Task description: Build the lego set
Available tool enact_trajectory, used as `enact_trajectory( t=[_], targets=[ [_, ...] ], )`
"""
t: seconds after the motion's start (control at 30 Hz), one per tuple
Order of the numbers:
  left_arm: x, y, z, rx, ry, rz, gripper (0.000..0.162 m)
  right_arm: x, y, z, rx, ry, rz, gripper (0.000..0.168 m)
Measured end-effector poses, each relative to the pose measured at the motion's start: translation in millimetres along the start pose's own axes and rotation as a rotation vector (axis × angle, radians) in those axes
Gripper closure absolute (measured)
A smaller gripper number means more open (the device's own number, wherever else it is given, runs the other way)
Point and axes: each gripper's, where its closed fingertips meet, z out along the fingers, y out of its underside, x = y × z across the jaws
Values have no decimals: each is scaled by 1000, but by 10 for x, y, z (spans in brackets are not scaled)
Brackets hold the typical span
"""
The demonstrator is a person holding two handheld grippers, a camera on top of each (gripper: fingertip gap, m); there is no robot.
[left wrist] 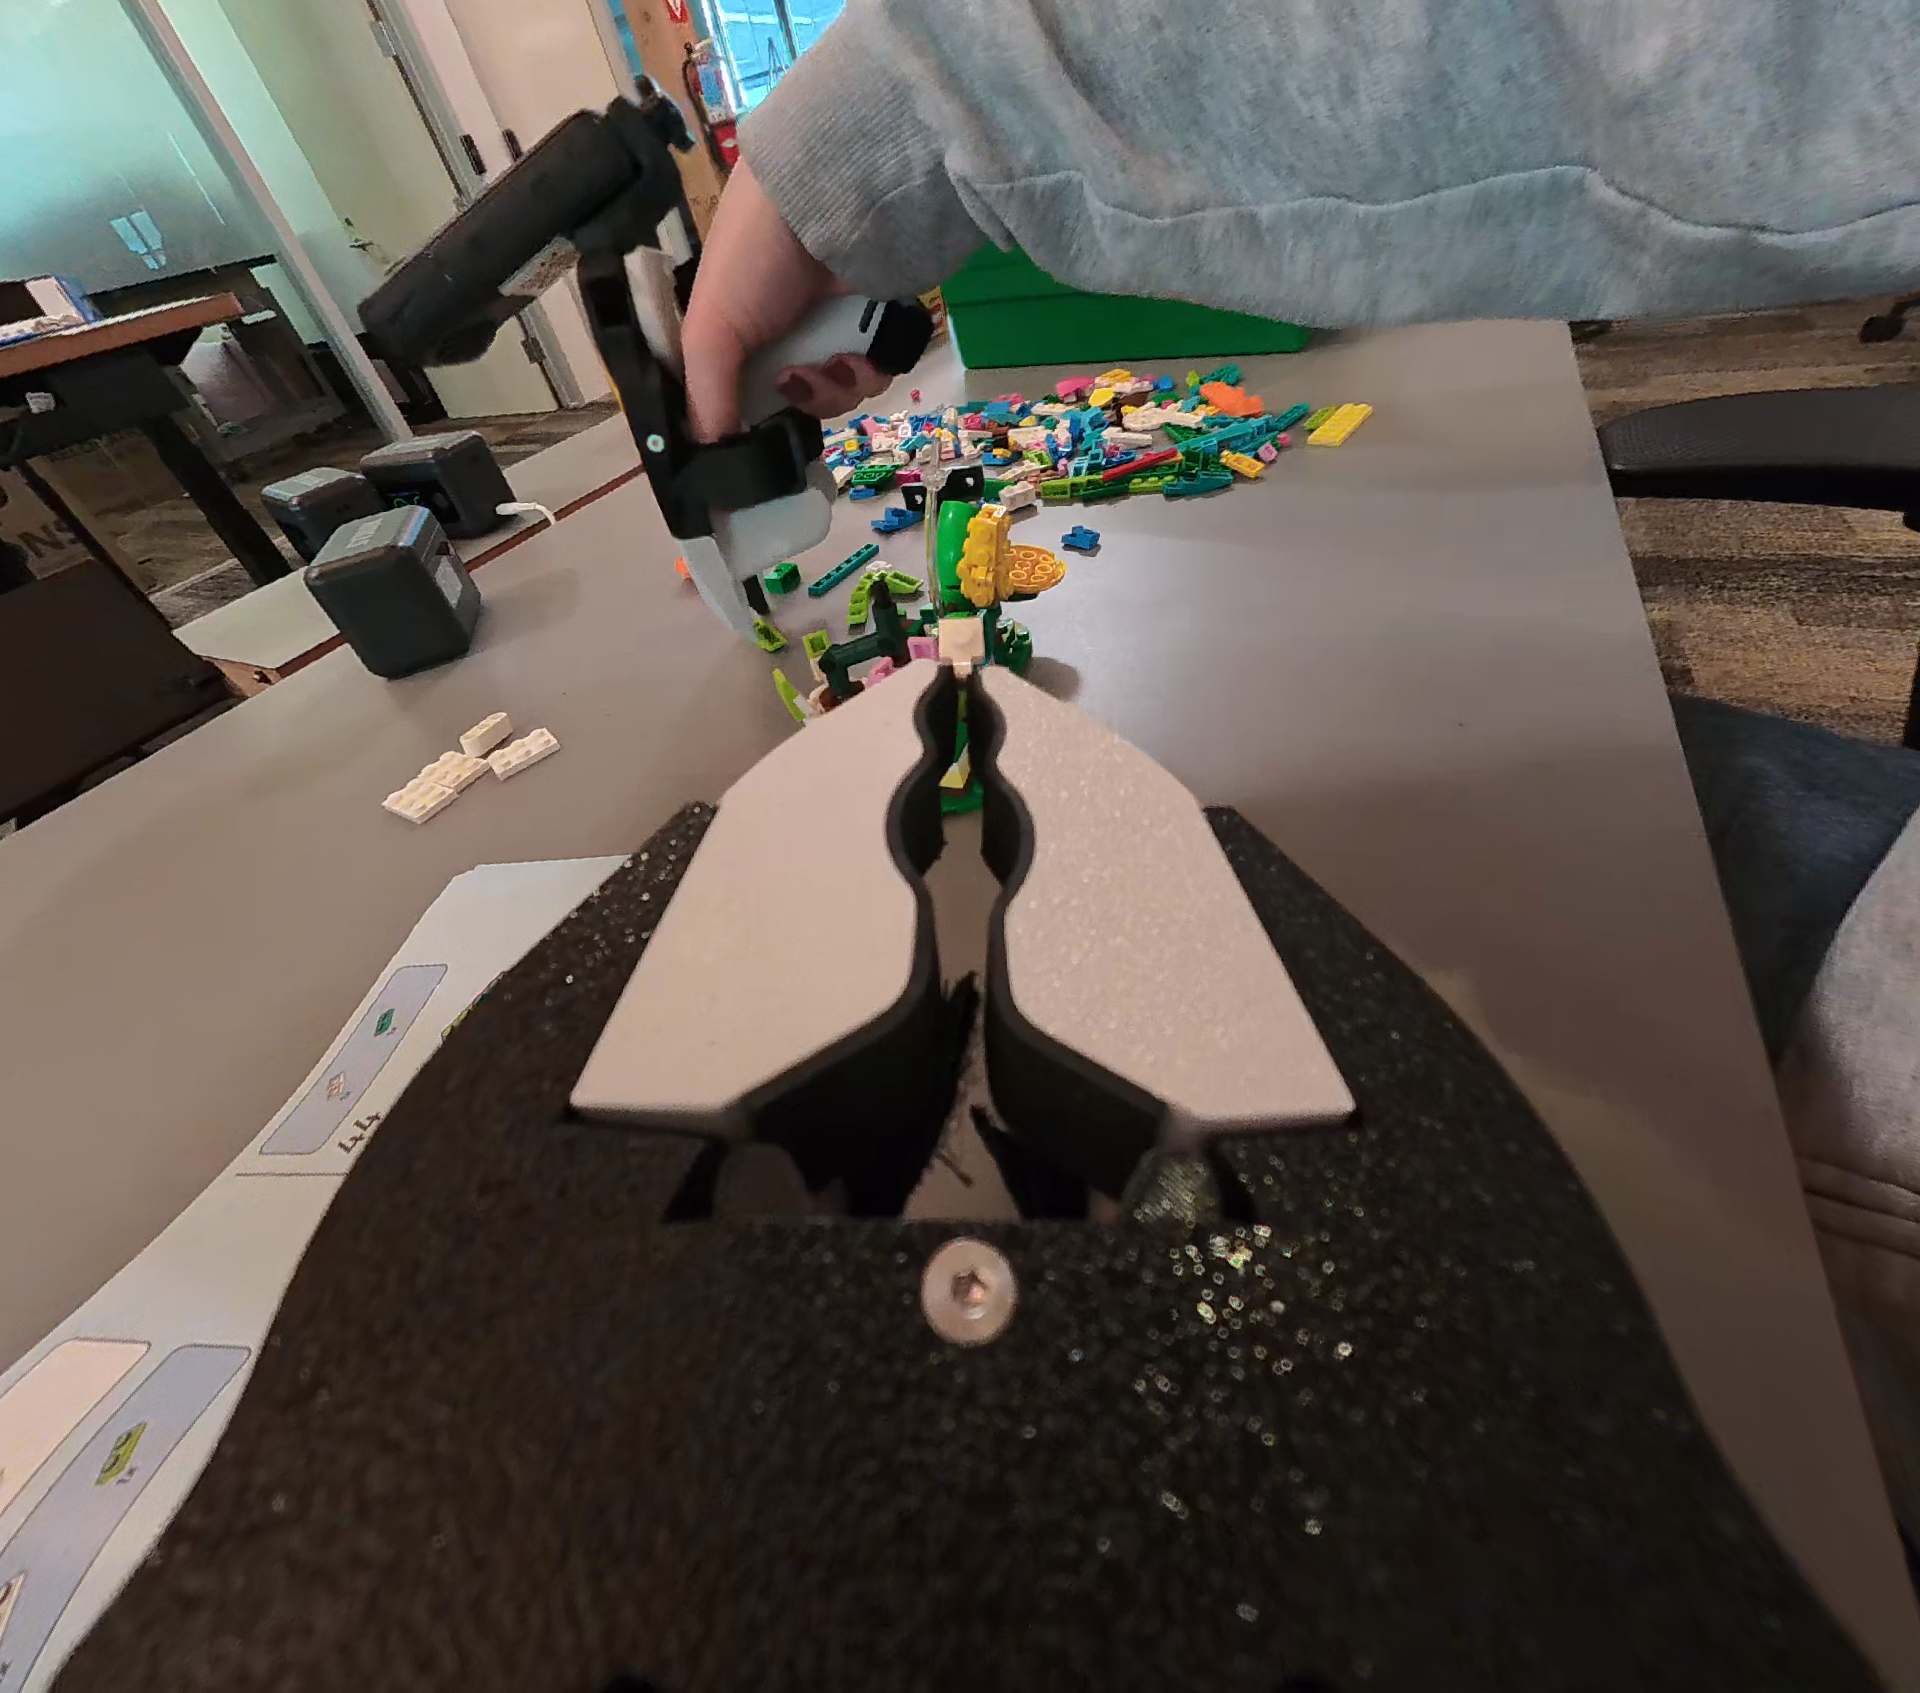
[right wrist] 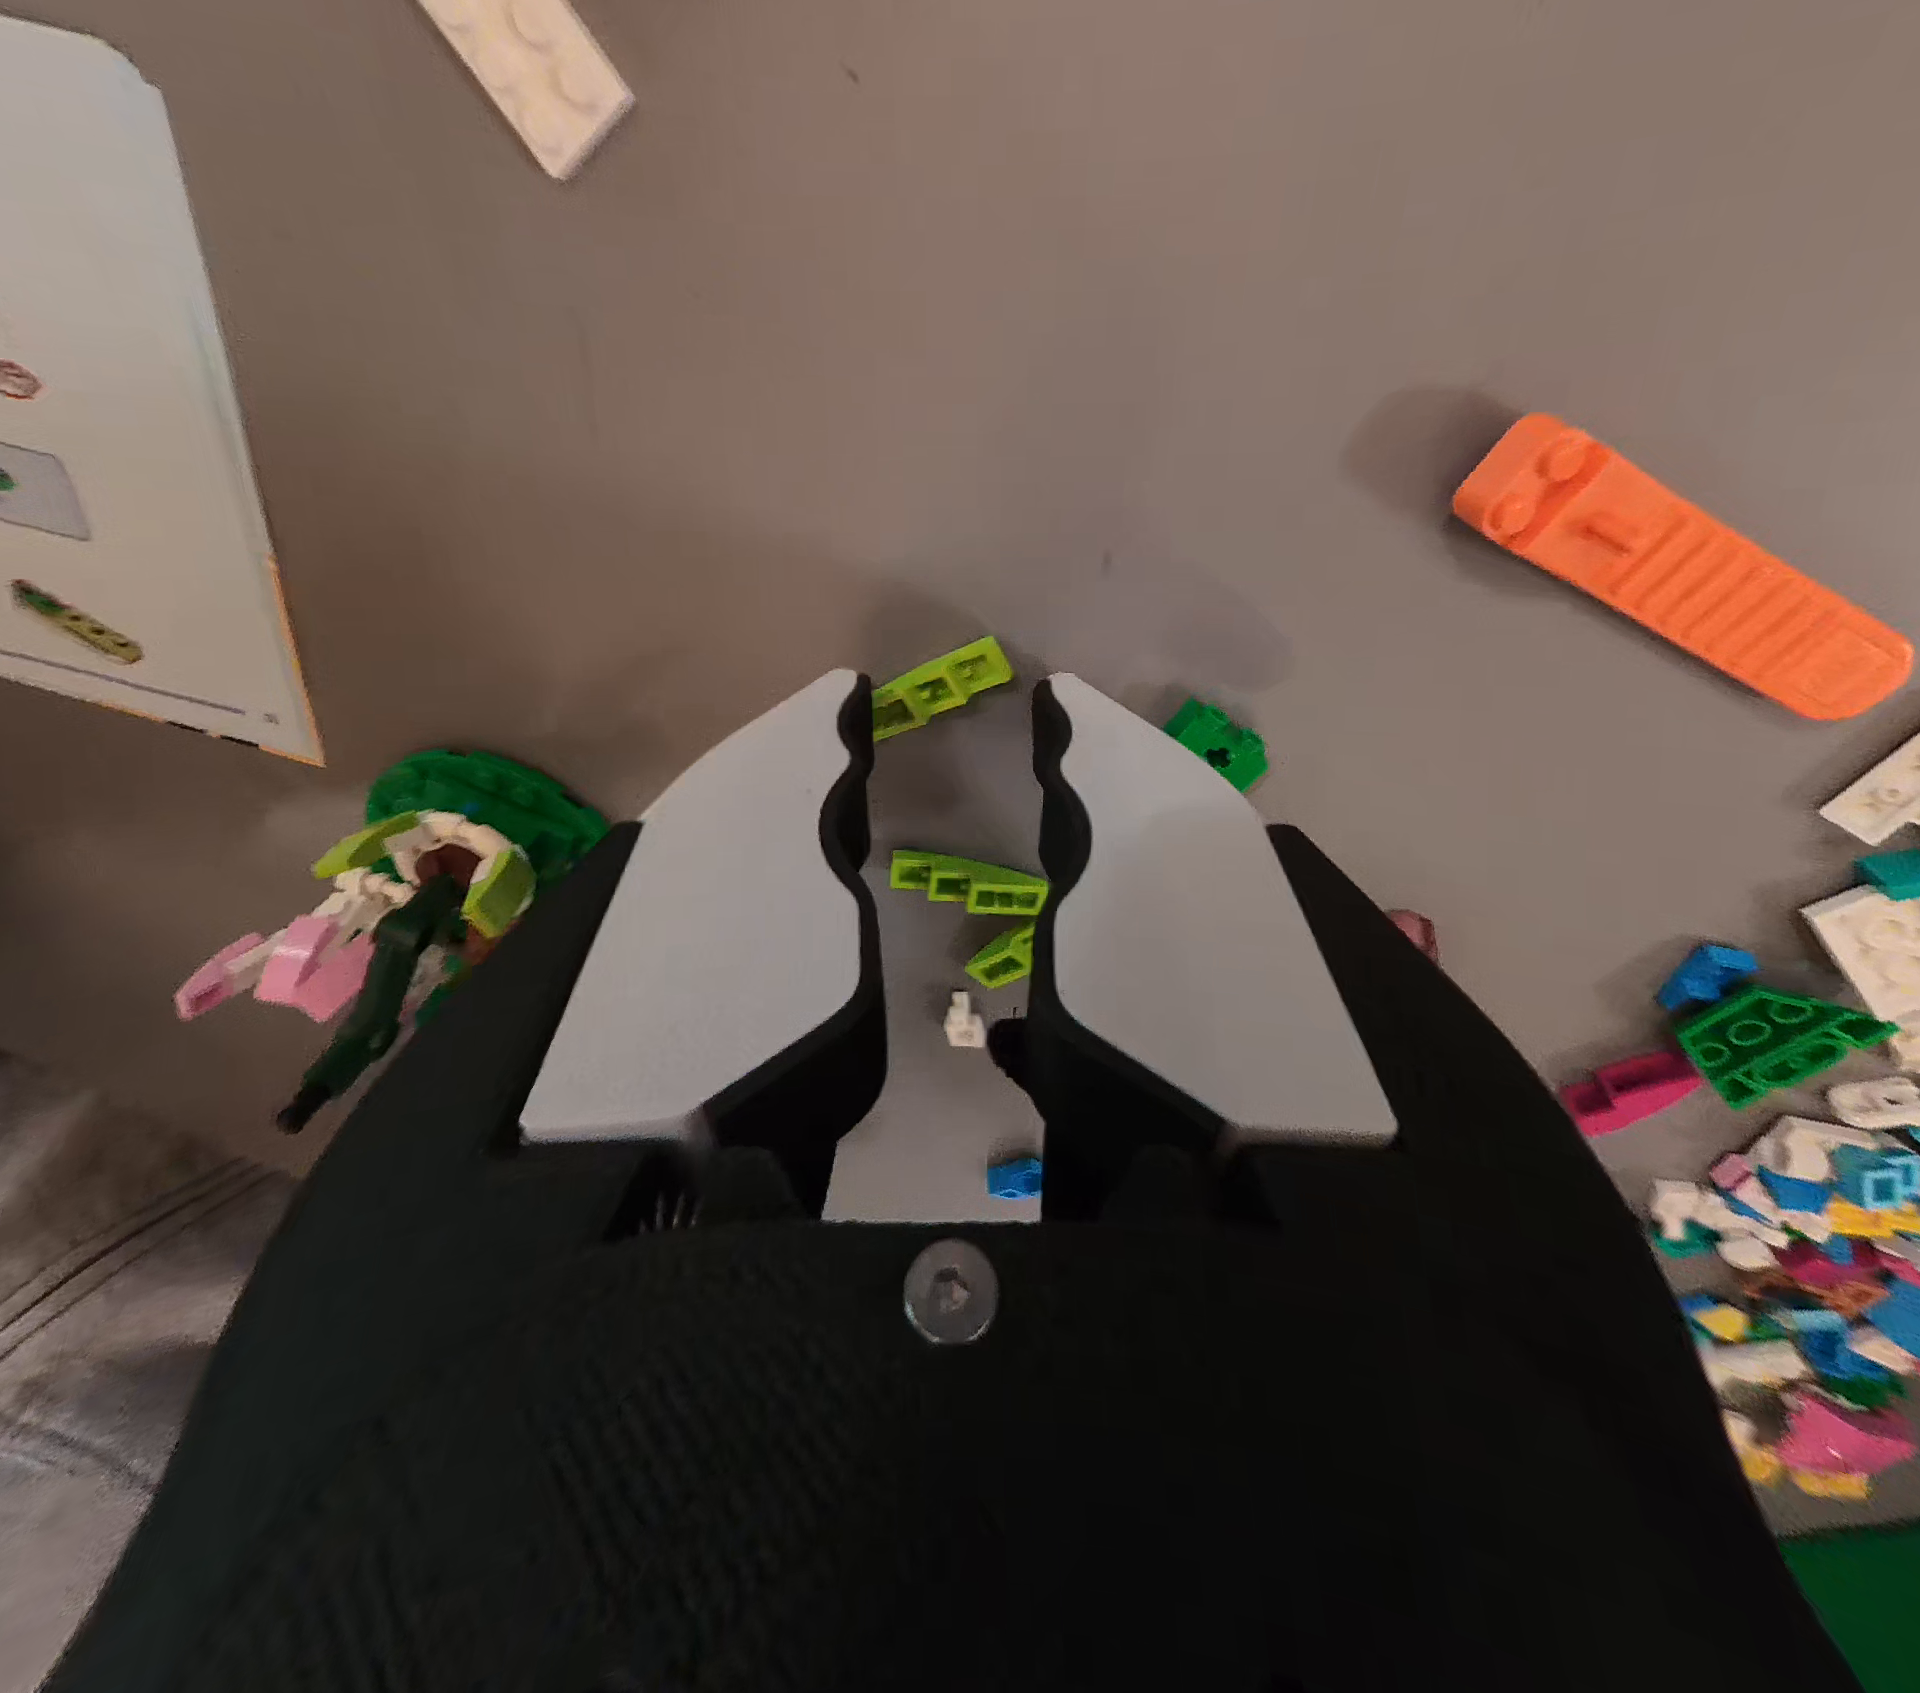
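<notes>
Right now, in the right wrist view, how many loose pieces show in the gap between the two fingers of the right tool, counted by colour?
Lime green pieces: 3
White piece: 1
Blue piece: 1
Total: 5

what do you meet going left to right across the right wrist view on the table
instruction booklet → flower build → lime green piece at the open right gripper → small green brick → orange brick separator
</notes>
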Motion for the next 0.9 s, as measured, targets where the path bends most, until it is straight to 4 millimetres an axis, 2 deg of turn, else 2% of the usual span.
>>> enact_trajectory(
  t=[0.07, 0.13, 0.2, 0.27, 0.33, 0.43, 0.53, 0.6, 0.67, 0.73, 0.8, 0.9],
  targets=[
    [7, 7, 4, -5, 0, 8, 161, 37, -13, 19, -5, 43, -19, 146],
    [10, 12, 8, -9, -1, 14, 161, 33, -32, 26, 4, 65, -47, 161],
    [12, 12, 7, -9, -2, 17, 161, 17, -64, -1, 38, 99, -125, 161],
    [11, 10, 5, -8, -1, 16, 161, -101, -123, -97, 128, 73, -198, 162],
    [10, 9, 4, -7, 0, 12, 161, -329, -160, -273, 264, -11, -261, 161],
    [4, 3, 7, -3, 6, -10, 161, -812, -113, -685, 528, -190, -354, 161],
    [115, -131, 43, 83, 77, -137, 161, -1348, 74, -1154, 805, -382, -412, 162],
    [180, -193, 88, 106, 88, -155, 161, -1684, 280, -1354, 937, -492, -453, 162],
    [256, -265, 113, 136, 109, -170, 160, -1935, 475, -1423, 1038, -539, -491, 162],
    [301, -346, 110, 185, 128, -208, 160, -2125, 654, -1397, 1104, -558, -536, 162],
    [302, -394, 100, 222, 133, -242, 160, -2239, 788, -1359, 1159, -568, -564, 162],
    [279, -498, 62, 294, 145, -293, 160, -2293, 919, -1304, 1224, -574, -576, 162]
  ],
)
